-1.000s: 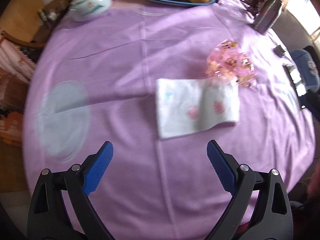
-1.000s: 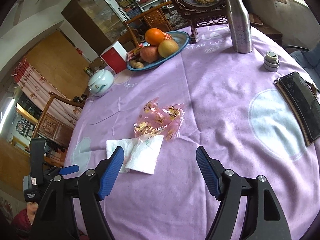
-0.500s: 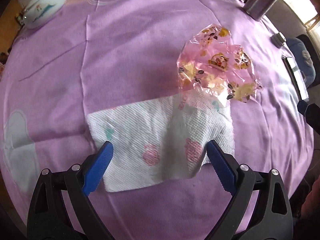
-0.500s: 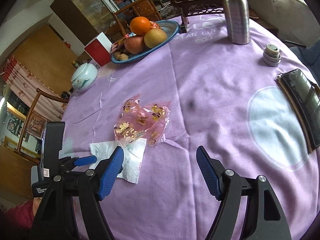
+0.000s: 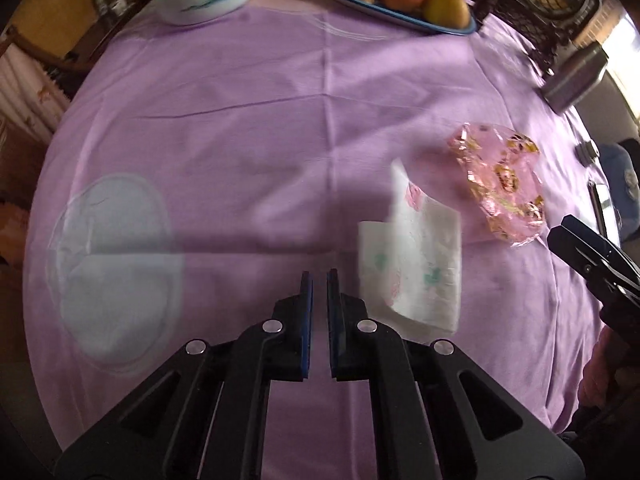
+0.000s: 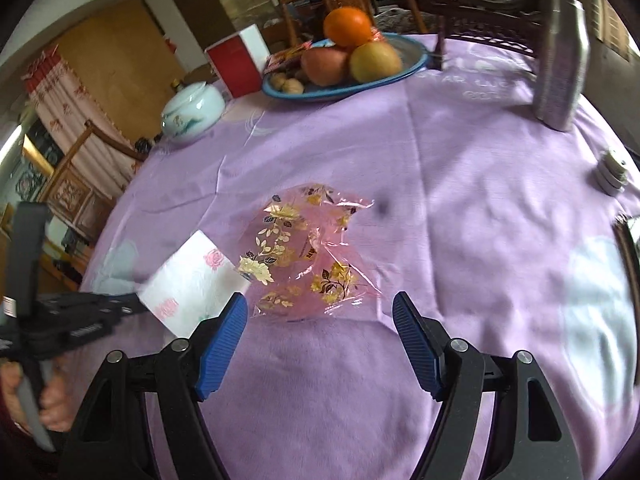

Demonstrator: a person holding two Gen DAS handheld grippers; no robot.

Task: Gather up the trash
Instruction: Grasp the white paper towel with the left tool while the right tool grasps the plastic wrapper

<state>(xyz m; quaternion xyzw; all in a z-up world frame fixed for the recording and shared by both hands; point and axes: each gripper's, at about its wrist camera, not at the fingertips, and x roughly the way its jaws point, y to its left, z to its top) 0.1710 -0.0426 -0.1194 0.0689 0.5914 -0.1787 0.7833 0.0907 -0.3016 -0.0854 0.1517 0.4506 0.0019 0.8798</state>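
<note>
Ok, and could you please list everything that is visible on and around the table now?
tablecloth: 1, purple, covers the table
paper napkin: 1, white with pink roses, right of the left gripper's fingers
plastic wrapper: 1, clear pink with gold flowers, beside the napkin
fruit plate: 1, blue, far side
fruits: 3, orange, red, yellow, on the plate
ceramic jar: 1, white-green, far left
box: 1, red and white, behind the jar
metal bottle: 1, silver, far right
left hand-held gripper: 1, black and blue, almost closed, nothing seen between the jaws
right hand-held gripper: 1, black and blue, open before the wrapper
</note>
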